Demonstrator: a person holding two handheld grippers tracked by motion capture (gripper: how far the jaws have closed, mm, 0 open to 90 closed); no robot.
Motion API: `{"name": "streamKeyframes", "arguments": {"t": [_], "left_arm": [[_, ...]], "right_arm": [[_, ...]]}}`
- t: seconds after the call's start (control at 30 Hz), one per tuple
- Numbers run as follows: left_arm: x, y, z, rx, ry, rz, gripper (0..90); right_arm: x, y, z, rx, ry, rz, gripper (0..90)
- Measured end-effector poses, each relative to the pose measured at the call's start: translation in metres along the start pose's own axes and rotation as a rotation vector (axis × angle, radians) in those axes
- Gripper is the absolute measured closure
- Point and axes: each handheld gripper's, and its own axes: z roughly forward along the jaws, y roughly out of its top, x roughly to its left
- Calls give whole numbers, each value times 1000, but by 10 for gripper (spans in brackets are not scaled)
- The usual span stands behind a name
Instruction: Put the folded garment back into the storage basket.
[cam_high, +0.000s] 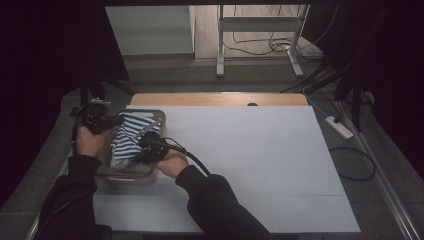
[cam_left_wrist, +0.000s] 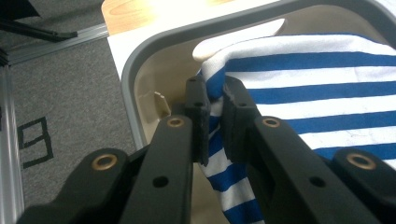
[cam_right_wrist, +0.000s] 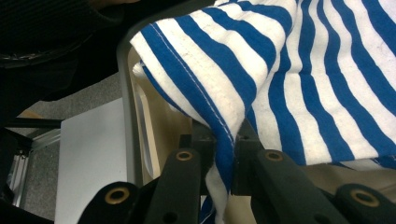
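**Striped cloth pinched from two sides over the basket**

Cloth (cam_high: 128, 136) with blue and white stripes sits at the left of the high view, bunched in and over a pale basket (cam_high: 159, 118) with a grey rim. Your left gripper (cam_high: 111, 121) comes at it from the upper left of the basket, and in the left gripper view its jaws are clamped tight on a fold of the cloth (cam_left_wrist: 299, 88), just inside the basket's rim (cam_left_wrist: 133, 70). Your right gripper (cam_high: 141, 142) meets the cloth from the lower right; in the right gripper view its jaws are pressed together on a stitched hem of the cloth (cam_right_wrist: 261, 70), with the basket wall (cam_right_wrist: 125, 121) just left of them.

The basket stands on a white sheet (cam_high: 260, 155) that covers most of the bench (cam_high: 220, 98), whose wooden edge shows along the top. Your right sleeve (cam_high: 220, 200) and the gripper's black cable (cam_high: 197, 161) lie across the sheet below the basket. Well apart, on the floor at the right, lie a power strip (cam_high: 340, 127) and a looped cord (cam_high: 357, 162).
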Motion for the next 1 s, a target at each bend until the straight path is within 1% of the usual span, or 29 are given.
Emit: {"name": "streamKeyframes", "arguments": {"t": [0.5,0.57,0.73,0.8,0.87,0.93,0.97,1.0], "left_arm": [[-2,-2,10,35,16,9,822],[-3,-1,11,47,27,16,821],[-3,0,13,60,35,16,813],[-4,0,14,65,38,19,799],[-3,0,14,69,39,12,773],[-3,0,14,71,35,9,740],[-2,0,14,73,25,6,737],[-2,0,14,73,25,6,728]], "right_arm": [[-3,-6,8,25,-22,3,832],[-3,-7,9,28,-26,4,831],[-3,-8,11,32,-29,8,818],[-3,-9,12,36,-33,4,783],[-2,-9,12,32,-46,-5,710],[-1,-9,12,31,-59,-12,675],[-1,-8,11,26,-57,-13,657],[-1,-8,11,21,-57,-9,640]]}}
